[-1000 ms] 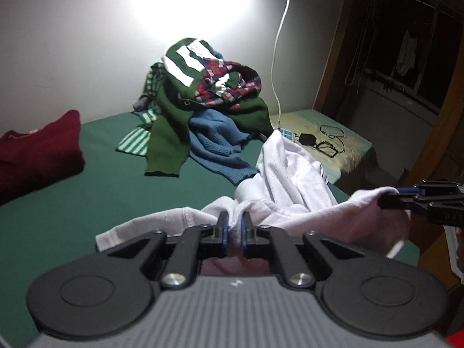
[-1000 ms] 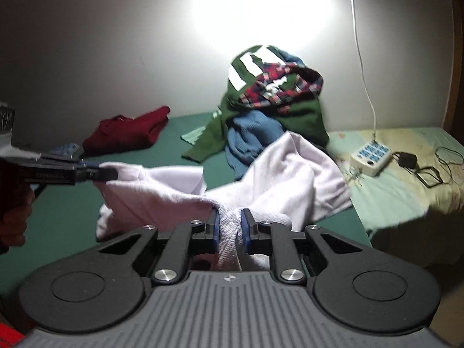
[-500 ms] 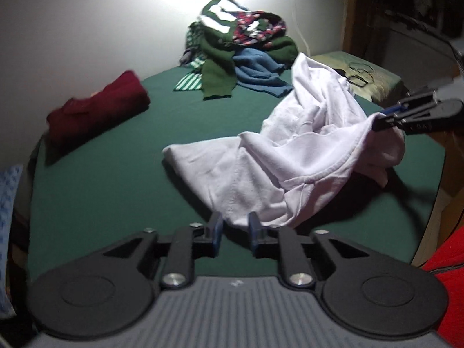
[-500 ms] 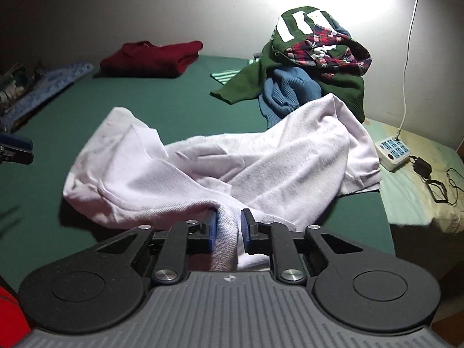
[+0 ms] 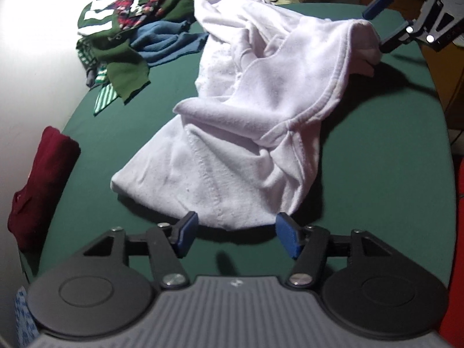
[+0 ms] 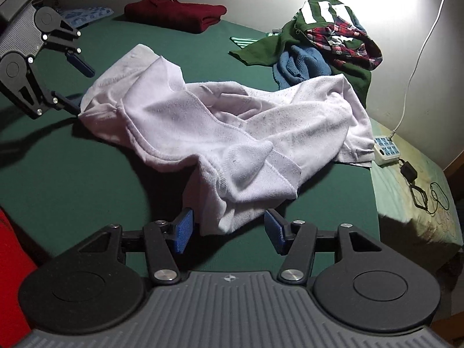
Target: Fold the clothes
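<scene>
A crumpled white shirt (image 5: 249, 110) lies on the green bed sheet (image 5: 377, 174); it also shows in the right wrist view (image 6: 220, 127). My left gripper (image 5: 236, 236) is open, its blue pads on either side of the shirt's near edge, holding nothing. My right gripper (image 6: 229, 232) is open too, its pads flanking a hanging fold of the shirt. Each gripper shows in the other's view, the right one (image 5: 380, 20) at the shirt's far corner, the left one (image 6: 74, 84) at its left corner.
A pile of green, blue and plaid clothes (image 5: 130, 26) lies at the far side near the wall. A folded dark red garment (image 5: 40, 179) sits at the bed's left edge. A white power strip (image 6: 387, 149) and cables (image 6: 420, 194) lie on the neighbouring mattress.
Both grippers have lowered the white shirt onto the bed and opened, letting go of it. The shirt now lies spread on the sheet.
</scene>
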{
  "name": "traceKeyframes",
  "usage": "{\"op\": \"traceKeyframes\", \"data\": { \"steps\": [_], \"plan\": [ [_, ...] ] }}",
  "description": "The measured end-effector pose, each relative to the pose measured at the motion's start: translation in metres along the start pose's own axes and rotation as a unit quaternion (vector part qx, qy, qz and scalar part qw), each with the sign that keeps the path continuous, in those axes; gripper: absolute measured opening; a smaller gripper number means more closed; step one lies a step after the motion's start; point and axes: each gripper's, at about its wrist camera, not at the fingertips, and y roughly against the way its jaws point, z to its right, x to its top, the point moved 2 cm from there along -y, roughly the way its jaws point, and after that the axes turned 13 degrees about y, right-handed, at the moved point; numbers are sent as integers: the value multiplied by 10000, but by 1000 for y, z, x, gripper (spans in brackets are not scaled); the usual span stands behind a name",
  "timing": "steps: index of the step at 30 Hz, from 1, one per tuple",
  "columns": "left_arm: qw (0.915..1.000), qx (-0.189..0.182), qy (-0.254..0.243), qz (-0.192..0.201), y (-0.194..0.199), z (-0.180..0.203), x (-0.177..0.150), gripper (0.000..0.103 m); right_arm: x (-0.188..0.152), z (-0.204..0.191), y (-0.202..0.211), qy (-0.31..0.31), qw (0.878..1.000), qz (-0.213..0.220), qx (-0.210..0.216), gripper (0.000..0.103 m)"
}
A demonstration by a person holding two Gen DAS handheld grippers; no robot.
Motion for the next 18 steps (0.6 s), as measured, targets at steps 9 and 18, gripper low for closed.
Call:
{"op": "traceKeyframes", "data": {
  "steps": [9, 18],
  "plan": [
    [9981, -207, 562, 115, -19, -5, 20, 21, 7, 2, -28, -477, 9985, 206, -149, 23],
    [9483, 400, 2794, 1454, 33, -34, 29, 6, 25, 55, -10, -1372, 9837, 936, -688, 14]
  ]
}}
